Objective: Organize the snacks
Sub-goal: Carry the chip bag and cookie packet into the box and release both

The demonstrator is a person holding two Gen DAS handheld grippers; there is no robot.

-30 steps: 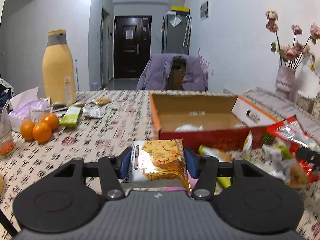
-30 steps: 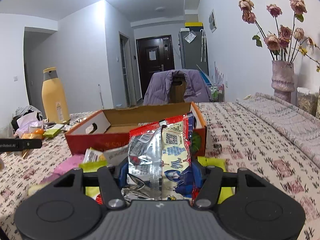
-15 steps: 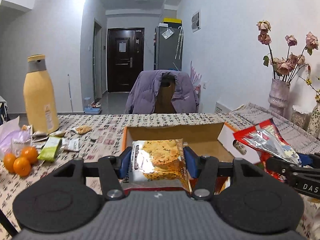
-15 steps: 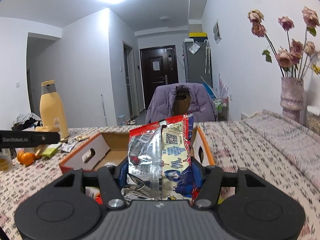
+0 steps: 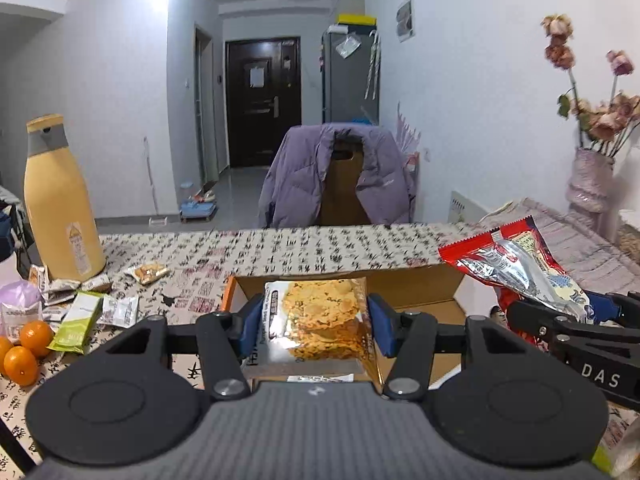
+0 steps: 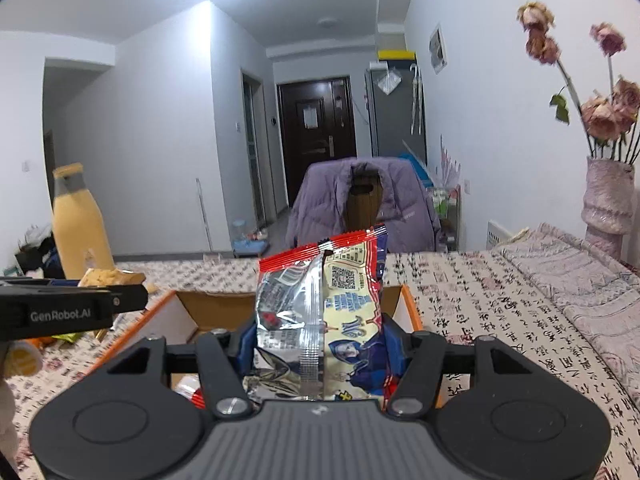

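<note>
Left gripper (image 5: pixel 315 322) is clamped on a cracker packet (image 5: pixel 316 326), blue pads pressing both sides; packet is upright, above the near edge of the open cardboard box (image 5: pixel 416 286) just ahead. Right gripper (image 6: pixel 318 340) is clamped on a red-and-silver snack bag (image 6: pixel 318 308), standing upright between its fingers, box (image 6: pixel 188 320) directly in front and below. Loose packets (image 5: pixel 116 310), oranges (image 5: pixel 24 350) and a yellow bottle (image 5: pixel 56 204) sit well off to the left gripper's left on the patterned tablecloth (image 5: pixel 280 248).
</note>
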